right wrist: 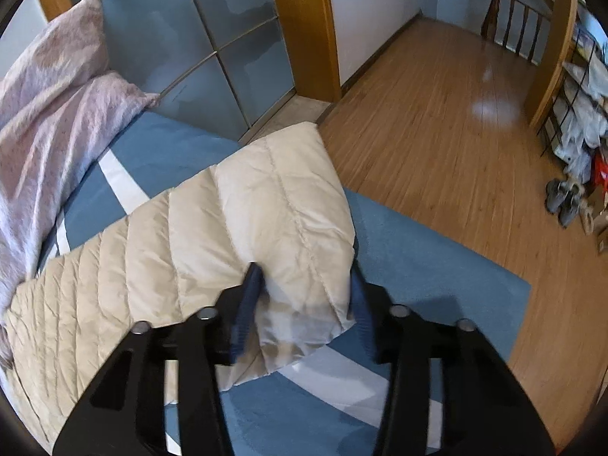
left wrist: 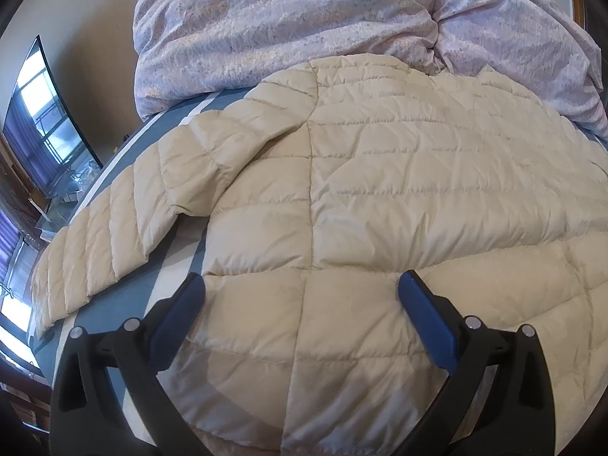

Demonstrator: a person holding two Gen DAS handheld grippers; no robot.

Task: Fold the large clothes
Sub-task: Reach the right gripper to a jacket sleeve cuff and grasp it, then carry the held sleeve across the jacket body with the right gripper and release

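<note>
Jacket (left wrist: 380, 174): spread flat on the bed (right wrist: 437, 250), back up, both sleeves out.
Progress: judged barely begun; no fold is seen, all folds are left.
Left claw (left wrist: 302, 285): held wide apart over the hem, nothing gripped.
Right claw (right wrist: 306, 285): set around the sleeve (right wrist: 273, 228) cuff; whether it is clamped cannot be told.

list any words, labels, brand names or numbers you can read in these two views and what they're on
None can be read.
Cream quilted puffer jacket: no visible tag or logo.
Red box by the shelf: any print is too blurred.
Dark flat screen: only window reflections.
</note>
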